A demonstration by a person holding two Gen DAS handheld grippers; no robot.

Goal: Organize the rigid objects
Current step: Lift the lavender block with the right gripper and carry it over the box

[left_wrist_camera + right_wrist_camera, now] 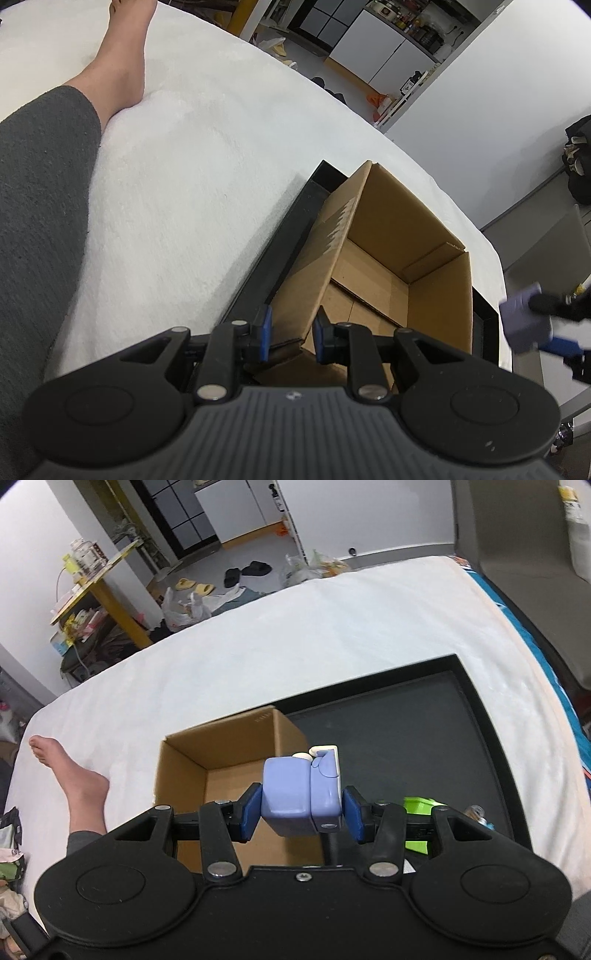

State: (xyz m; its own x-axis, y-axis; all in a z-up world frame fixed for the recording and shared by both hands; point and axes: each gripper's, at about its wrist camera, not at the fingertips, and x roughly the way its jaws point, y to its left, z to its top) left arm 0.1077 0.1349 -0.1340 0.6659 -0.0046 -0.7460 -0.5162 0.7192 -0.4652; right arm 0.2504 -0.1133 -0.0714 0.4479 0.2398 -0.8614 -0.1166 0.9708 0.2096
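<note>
Blocky lavender-blue toy (301, 794) with white trim.

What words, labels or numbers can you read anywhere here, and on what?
None can be read.
Cardboard box: faint print near its top edge, too small to read.
Yellow label on the grey chair: blurred.
Bottles on the far shelf: labels too small.

Pretty lived-in room here. A white blanket (295, 635) covers the bed, with a bare foot (70, 771) and a grey trouser leg (40, 206) resting on it. On the floor beyond: black slippers (245, 572), yellow slippers (194, 586), plastic bags (184, 607). A yellow shelf (92, 576) crammed with clutter stands by the wall.
</note>
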